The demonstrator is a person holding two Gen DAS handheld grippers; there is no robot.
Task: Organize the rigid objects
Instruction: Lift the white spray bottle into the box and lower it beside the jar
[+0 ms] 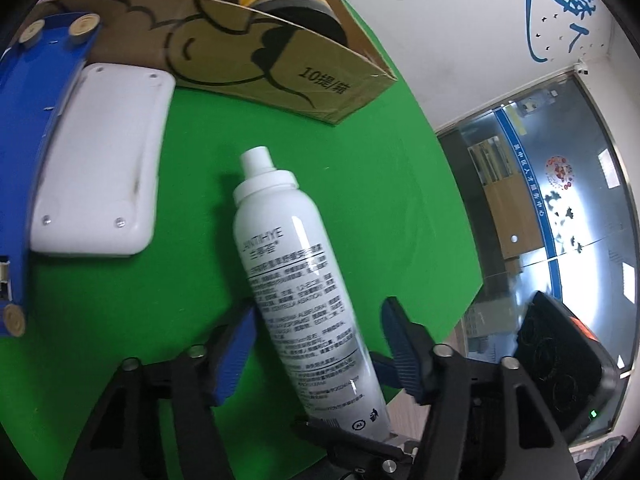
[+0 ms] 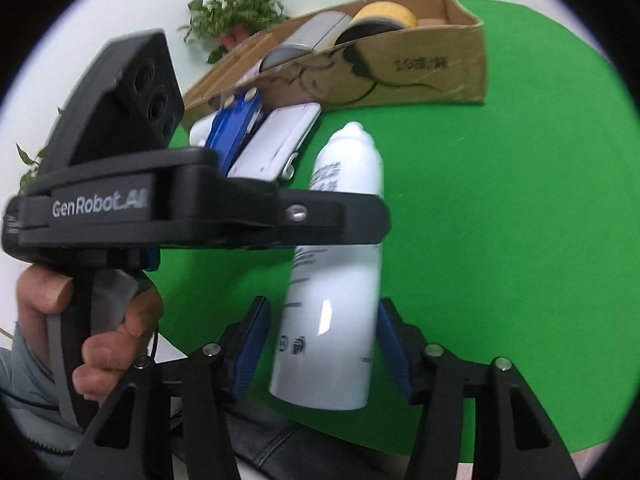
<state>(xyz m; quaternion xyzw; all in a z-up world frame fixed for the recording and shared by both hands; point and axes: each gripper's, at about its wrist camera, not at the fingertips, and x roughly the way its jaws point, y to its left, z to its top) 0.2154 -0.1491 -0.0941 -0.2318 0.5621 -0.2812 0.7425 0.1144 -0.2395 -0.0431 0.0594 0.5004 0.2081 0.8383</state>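
- A white spray can (image 1: 304, 280) lies on the green counter (image 1: 120, 300), nozzle toward the cardboard box (image 1: 280, 72), between the pads of both claws.
- The left claw (image 1: 316, 344) is spread wide around the can's middle, its pads apart from the can.
- The right claw (image 2: 320, 344) is also open around the can's base; contact cannot be told.
- The step in hand is judged to be the grasp; closing, then carrying to the box, is called for.
- A blue and white toy (image 1: 60, 140) rests beside the box, which holds a yellow roll (image 2: 384, 16).
- A white wall (image 1: 440, 20), a glass partition (image 1: 560, 220) and a plant (image 2: 236, 12) are seen around.
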